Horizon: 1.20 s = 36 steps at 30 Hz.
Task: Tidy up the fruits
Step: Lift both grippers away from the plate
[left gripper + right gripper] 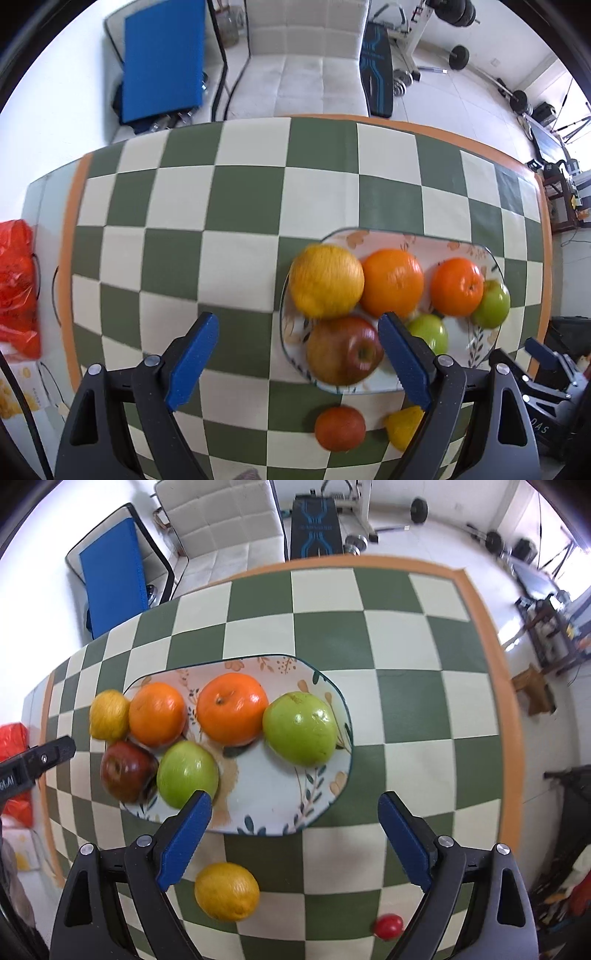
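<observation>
Both the left claw point(297, 363) and the right claw point(295, 838) are hanging wide open, gripping nothing, above the oval floral ceramic plate point(258, 812). Two oranges, two green apples, one red apple and one yellow lemon are lying on this plate; another yellow lemon point(226, 891) and a small red fruit point(388, 926) are lying beside it on the green-and-cream checkered worktop point(406, 701).

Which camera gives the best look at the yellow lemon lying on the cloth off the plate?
The right wrist view: the lemon shows whole, near the plate. In the left wrist view the lemon is partly hidden behind the left gripper.
</observation>
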Motion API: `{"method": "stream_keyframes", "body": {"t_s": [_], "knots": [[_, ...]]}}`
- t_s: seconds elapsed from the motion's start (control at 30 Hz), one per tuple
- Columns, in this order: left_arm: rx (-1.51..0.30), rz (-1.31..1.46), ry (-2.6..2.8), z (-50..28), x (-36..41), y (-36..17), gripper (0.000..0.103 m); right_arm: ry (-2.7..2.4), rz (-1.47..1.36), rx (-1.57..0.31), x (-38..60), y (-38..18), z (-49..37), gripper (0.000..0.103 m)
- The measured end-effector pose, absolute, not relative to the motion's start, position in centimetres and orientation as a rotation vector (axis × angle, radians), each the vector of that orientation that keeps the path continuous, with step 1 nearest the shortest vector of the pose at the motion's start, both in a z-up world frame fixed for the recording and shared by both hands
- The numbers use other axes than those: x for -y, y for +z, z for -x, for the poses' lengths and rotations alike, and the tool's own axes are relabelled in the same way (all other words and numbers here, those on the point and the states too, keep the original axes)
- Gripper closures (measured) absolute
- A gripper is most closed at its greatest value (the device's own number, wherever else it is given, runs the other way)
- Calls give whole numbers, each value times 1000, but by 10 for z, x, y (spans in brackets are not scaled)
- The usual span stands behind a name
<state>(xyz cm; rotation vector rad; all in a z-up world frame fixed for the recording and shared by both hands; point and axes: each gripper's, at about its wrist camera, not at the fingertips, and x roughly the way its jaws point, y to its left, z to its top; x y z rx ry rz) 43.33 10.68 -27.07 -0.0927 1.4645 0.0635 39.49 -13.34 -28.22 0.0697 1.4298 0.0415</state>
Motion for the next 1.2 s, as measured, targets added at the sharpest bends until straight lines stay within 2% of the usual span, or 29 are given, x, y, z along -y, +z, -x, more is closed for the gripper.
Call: {"method": "stream_keyframes", "body": {"t_s": [0.57, 1.2], "knots": [[-1227, 44, 89, -310, -83, -184, 15, 44, -37, -1225, 131, -174, -295, 9], [-1078, 24, 34, -237, -59, -91, 15, 73, -35, -1077, 141, -73, -219, 9]]}}
